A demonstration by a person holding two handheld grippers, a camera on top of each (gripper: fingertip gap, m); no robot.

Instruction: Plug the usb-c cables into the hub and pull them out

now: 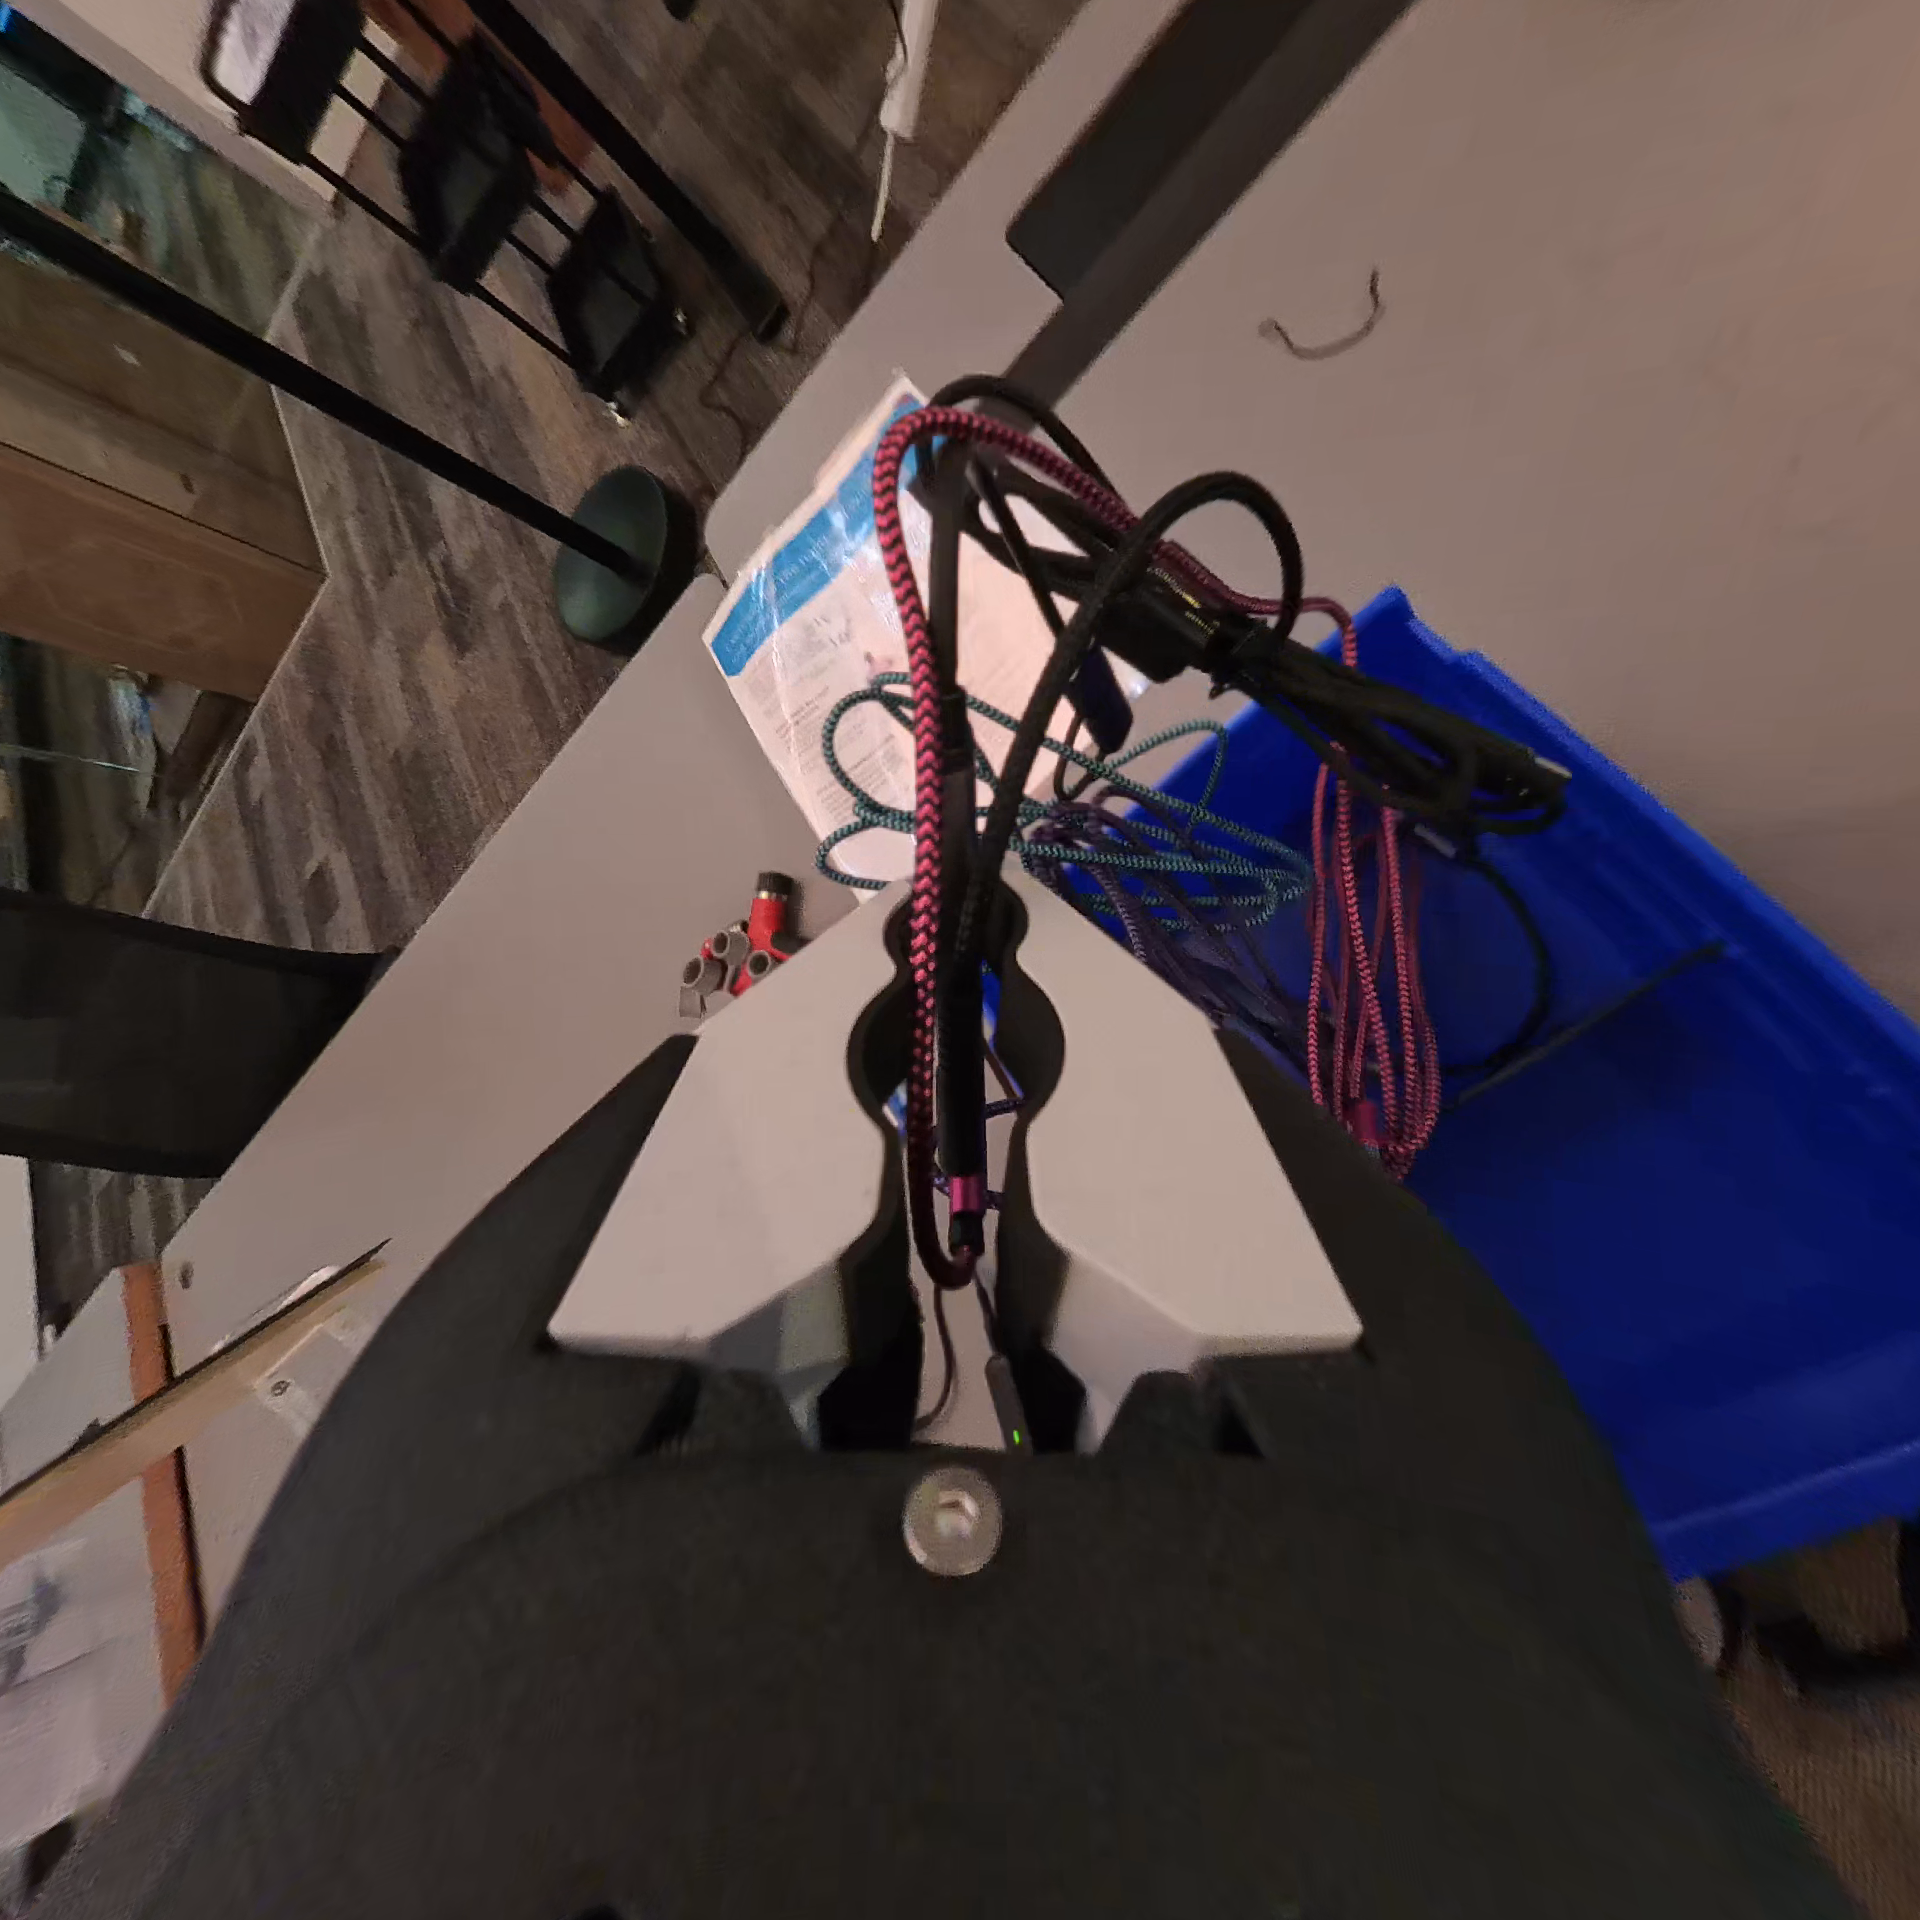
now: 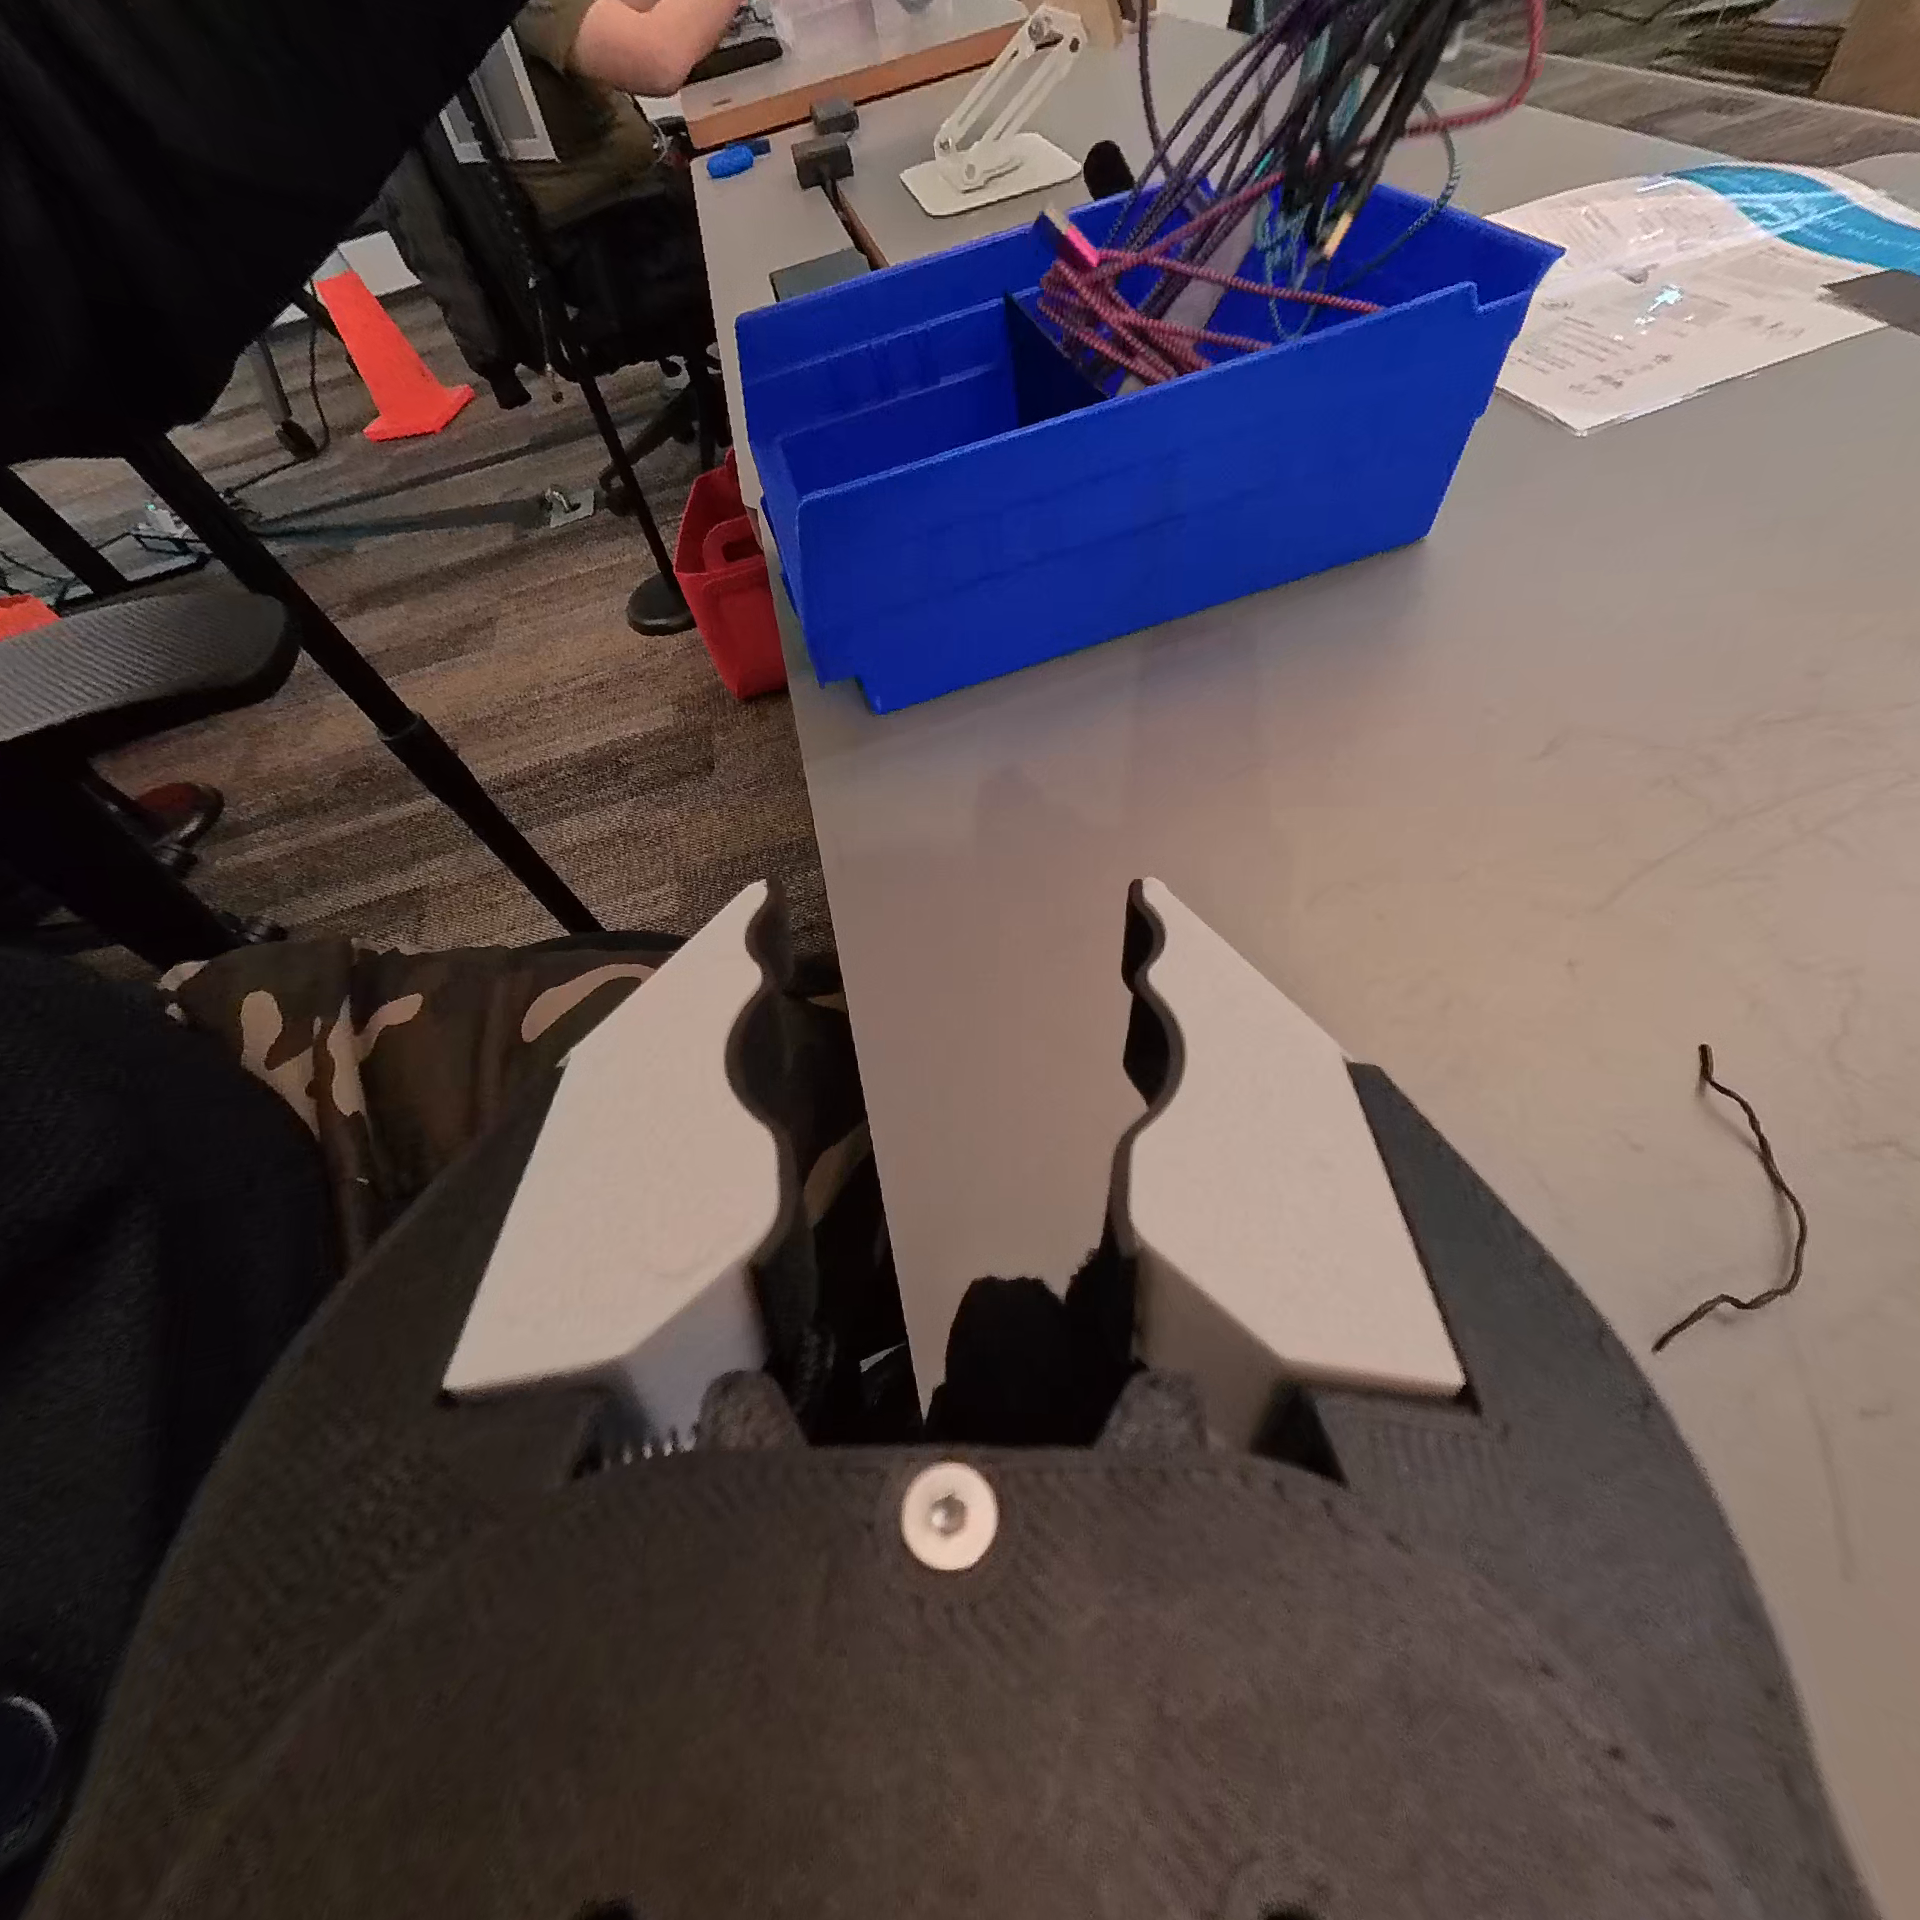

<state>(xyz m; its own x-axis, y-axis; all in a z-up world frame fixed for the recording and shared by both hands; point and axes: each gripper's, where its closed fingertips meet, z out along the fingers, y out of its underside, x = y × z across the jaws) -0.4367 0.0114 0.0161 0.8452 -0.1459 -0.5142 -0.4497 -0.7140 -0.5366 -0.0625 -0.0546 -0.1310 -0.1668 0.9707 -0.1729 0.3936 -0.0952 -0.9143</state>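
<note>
My left gripper (image 1: 951, 925) is shut on a pink-and-black braided cable (image 1: 914, 644) and a black cable (image 1: 1049, 717), and holds them up over the blue bin (image 1: 1662, 1143). A tangle of teal (image 1: 1143, 831), purple (image 1: 1132, 914) and black cables hangs from them into the bin. In the right wrist view the bundle (image 2: 1299, 125) rises out of the bin (image 2: 1091, 520) past the top edge. I cannot pick out the hub in the tangle. My right gripper (image 2: 951, 904) is open and empty, low over the near left edge of the grey table (image 2: 1455, 831).
A printed sheet (image 2: 1683, 281) lies right of the bin. A brown thread (image 2: 1756, 1174) lies near my right gripper. A white stand (image 2: 987, 145) is behind the bin. Small red and grey parts (image 1: 738, 956) sit on the table. A red bag (image 2: 727, 582) and an orange cone (image 2: 395, 364) are on the floor. Across from one pair of fingers to the other is roughly 40 cm. My right gripper's tips are some 20 cm from the brown thread (image 2: 1756, 1174).
</note>
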